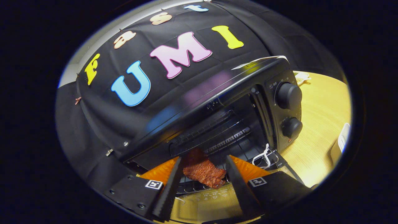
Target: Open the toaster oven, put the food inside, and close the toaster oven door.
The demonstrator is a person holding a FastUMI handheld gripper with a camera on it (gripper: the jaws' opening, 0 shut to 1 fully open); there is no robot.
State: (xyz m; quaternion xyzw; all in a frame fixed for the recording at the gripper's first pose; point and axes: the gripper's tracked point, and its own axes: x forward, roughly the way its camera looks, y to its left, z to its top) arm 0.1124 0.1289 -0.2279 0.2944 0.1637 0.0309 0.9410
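Observation:
The black toaster oven (pixel 217 90) stands open, tilted in my view, with two knobs (pixel 289 95) on its right panel. Its glass door (pixel 211 197) is folded down flat under my fingers. A reddish-brown slice of food (pixel 203 171) lies at the front of the wire rack (pixel 224 140), in the oven's mouth. My gripper (pixel 205 158) is open, and the slice sits between its two fingers. The left finger (pixel 174 183) touches the slice's edge, while the right finger (pixel 238 183) stands just clear of it.
A white wire handle (pixel 262 157) rests at the right front corner of the oven opening. The oven stands on a light wooden table (pixel 320 124), with a white object (pixel 342 141) to its right. The black cloth wall rises behind the oven.

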